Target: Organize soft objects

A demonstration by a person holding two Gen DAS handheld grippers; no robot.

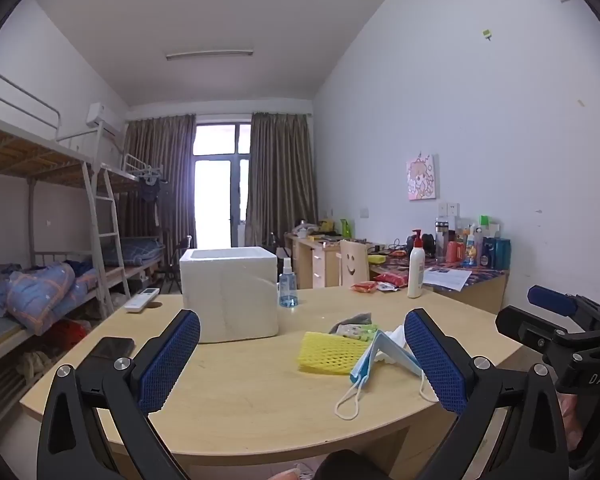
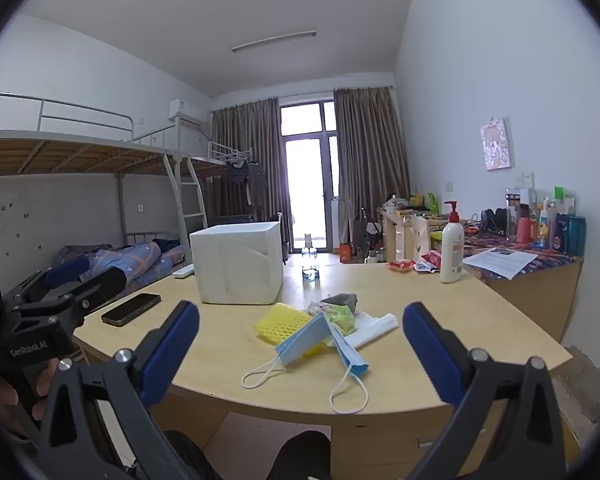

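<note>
Both grippers, left (image 1: 302, 354) and right (image 2: 300, 344), gape wide and empty. Mask (image 2: 320, 338) lies at 12 o'clock of right gripper; foam box (image 2: 238, 266) at 11.

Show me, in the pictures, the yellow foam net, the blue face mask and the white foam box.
yellow foam net (image 1: 328, 350): left wrist view, middle of its mesh.
blue face mask (image 2: 300, 342): right wrist view, on its folded blue panel.
white foam box (image 2: 238, 270): right wrist view, on its front wall.
</note>
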